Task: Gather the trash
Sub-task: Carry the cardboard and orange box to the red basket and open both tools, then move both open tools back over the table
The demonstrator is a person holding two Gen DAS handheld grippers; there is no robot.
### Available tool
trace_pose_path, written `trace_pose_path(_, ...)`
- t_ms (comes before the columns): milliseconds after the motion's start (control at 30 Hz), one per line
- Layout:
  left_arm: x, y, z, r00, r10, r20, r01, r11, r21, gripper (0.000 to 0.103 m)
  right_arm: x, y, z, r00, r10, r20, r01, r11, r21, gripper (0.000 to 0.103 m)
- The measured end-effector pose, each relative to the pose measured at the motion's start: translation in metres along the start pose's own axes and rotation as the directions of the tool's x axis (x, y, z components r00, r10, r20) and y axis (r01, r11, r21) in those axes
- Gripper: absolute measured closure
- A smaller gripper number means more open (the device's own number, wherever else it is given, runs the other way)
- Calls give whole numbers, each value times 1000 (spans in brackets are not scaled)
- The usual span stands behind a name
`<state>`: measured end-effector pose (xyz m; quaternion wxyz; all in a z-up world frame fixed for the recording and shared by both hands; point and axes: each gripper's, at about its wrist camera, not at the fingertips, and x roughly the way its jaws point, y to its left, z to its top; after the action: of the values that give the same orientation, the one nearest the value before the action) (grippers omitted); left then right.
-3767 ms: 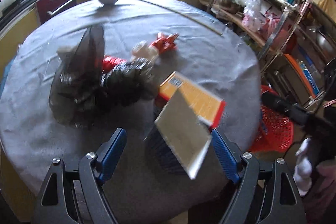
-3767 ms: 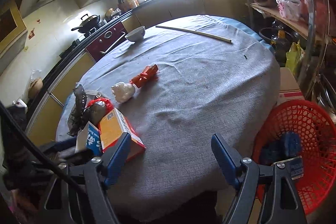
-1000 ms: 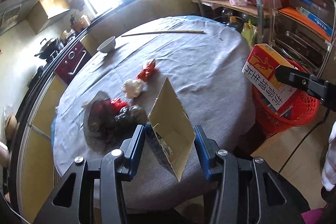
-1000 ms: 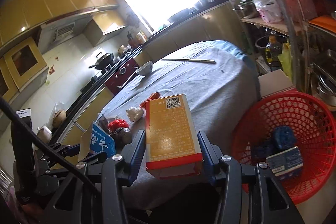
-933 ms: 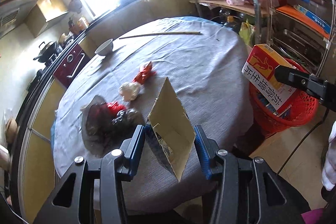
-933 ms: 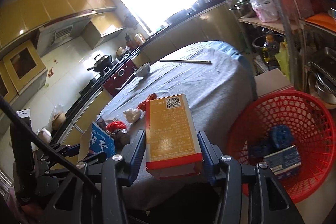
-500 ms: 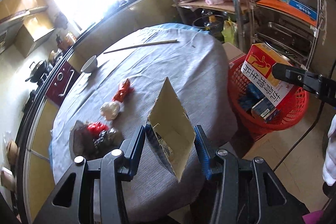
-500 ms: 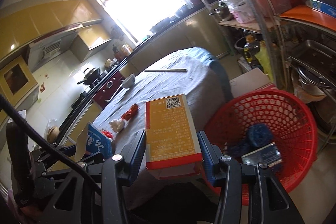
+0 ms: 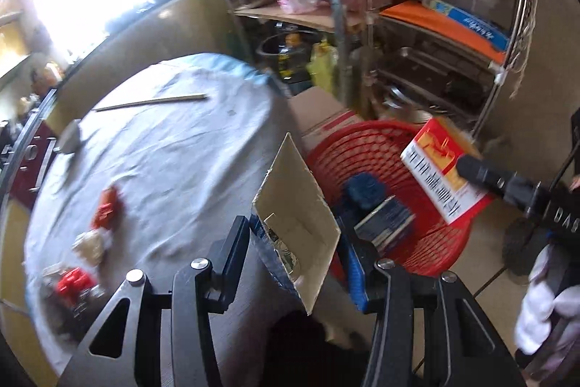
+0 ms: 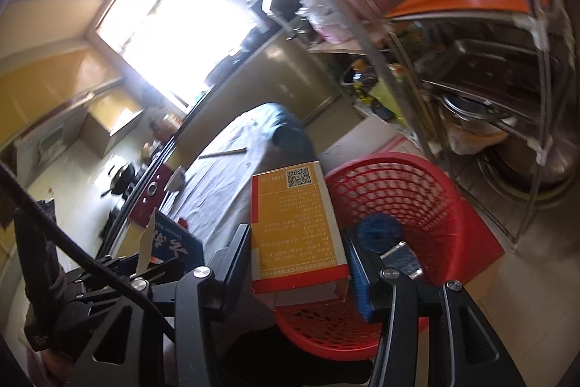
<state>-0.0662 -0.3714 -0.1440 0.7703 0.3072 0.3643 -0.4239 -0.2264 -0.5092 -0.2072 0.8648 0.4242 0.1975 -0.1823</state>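
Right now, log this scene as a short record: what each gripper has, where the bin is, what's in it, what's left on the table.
left gripper: jaws opening, blue carton with open flap still between them
right gripper: jaws closed on orange box, held over the basket rim
bin: red mesh basket on the floor beside the table
bin contents: blue crumpled item, small dark-blue box
left on table: red wrapper, pale wad, red-and-dark heap, long stick, bowl
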Motion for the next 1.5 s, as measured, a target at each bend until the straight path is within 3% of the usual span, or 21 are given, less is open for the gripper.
trace_pose_path(233, 23, -16, 27, 994, -109, -9, 109, 994, -20, 48, -2, -32, 8, 1000, 6, -4, -5, 988, 154, 46)
trace_pose_path(300, 26, -18, 30, 993, -114, -6, 114, 993, -25, 44, -2, -40, 9, 1000, 21, -12, -18, 980, 197, 39)
trace_pose_path(400, 22, -15, 28, 992, -129, 1, 129, 991, -30, 43, -3, -48, 10, 999, 32, -13, -28, 971, 237, 39)
trace_pose_path(600, 3, 2, 13, 996, -82, 28, 83, 996, -35, 43, -4, -38, 11, 999, 46, -8, -43, 978, 203, 39)
trace_pose_path(800, -25, 34, -13, 998, 28, 50, -25, 997, -70, 43, 3, -7, 7, 996, 83, -29, -78, 988, 135, 39)
trace_pose_path(1000, -53, 84, -43, 989, 140, 57, -127, 974, -186, 43, 13, 30, -1, 990, 125, -69, -121, 991, 62, 39)
trace_pose_path(1200, -69, 160, -88, 967, 253, 10, -235, 911, -340, 43, 33, 79, -12, 977, 160, -141, -166, 986, -34, 39)
trace_pose_path(1500, -85, 269, -176, 932, 348, -96, -339, 750, -568, 43, 79, 153, -48, 938, 193, -289, -245, 957, -156, 39)
